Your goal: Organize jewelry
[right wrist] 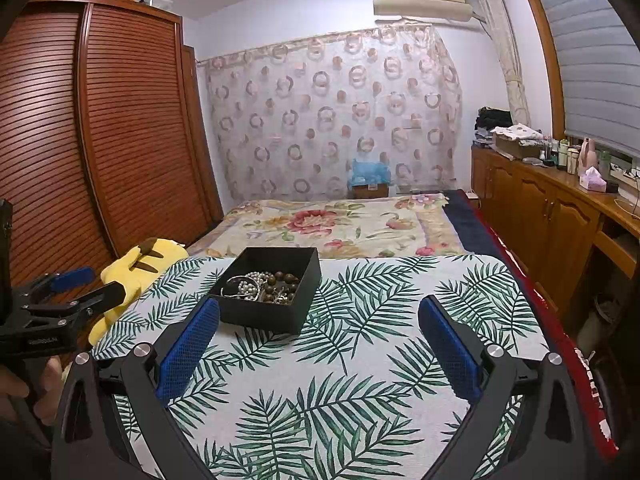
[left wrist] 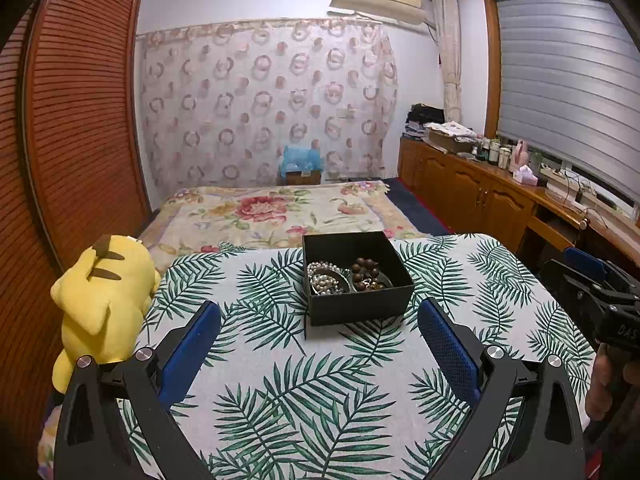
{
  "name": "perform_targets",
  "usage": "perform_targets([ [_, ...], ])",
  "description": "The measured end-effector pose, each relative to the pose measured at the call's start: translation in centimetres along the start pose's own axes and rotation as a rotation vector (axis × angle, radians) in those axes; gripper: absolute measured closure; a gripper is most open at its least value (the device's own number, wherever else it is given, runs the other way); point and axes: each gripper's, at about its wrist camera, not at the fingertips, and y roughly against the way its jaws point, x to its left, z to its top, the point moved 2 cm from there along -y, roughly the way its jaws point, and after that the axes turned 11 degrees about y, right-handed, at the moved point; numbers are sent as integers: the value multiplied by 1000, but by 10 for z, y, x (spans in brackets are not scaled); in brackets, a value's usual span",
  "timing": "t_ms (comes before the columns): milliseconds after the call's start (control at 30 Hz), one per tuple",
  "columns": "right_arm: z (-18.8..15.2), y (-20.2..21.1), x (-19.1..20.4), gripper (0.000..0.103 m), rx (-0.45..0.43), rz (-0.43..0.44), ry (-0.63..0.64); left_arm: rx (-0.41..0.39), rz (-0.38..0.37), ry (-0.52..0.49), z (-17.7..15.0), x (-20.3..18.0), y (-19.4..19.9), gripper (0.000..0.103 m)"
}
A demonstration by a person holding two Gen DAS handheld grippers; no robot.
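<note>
A: Nearest to you, what are your two tools doing?

B: Your left gripper [left wrist: 319, 322] hangs low over the worktop [left wrist: 360, 400] with its blue-padded fingers [left wrist: 192, 352] spread wide and nothing between them. Your right gripper [right wrist: 319, 322] is the same: fingers [right wrist: 448, 352] released, empty, above the palm-leaf cloth. From the right wrist camera, your left hand [right wrist: 16, 392] is at the left edge, wrapped round its handle.

A: And the jewelry?

B: Just ahead of your fingers, on the worktop, stands an open black box [left wrist: 360, 304]. From the left wrist camera it sits dead centre; from the right it lies to the left, just past your left finger. Inside, on the left, a pearl bead strand [left wrist: 326, 278] lies heaped in a small dish; on the right, a brown wooden bead bracelet [left wrist: 366, 270] lies in another. Some small gold-coloured pieces lie with the brown beads, too small to tell what.

A: Anything beside the worktop?

B: A yellow plush toy [left wrist: 102, 300] lies against its left edge, touching the cloth.

A: Farther off?

B: Beyond the worktop, a bed with a floral blanket [left wrist: 272, 210], then a ring-patterned curtain [left wrist: 264, 96]. A louvred wooden wardrobe [right wrist: 132, 120] stands on your left, a wooden cabinet run [left wrist: 472, 184] under the window on your right.
</note>
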Motion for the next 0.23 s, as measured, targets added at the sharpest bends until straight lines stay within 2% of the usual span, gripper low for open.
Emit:
perform_targets([
  [233, 0, 0, -1, 3, 0, 1, -1, 0, 0, -1, -1, 0, 0, 8],
])
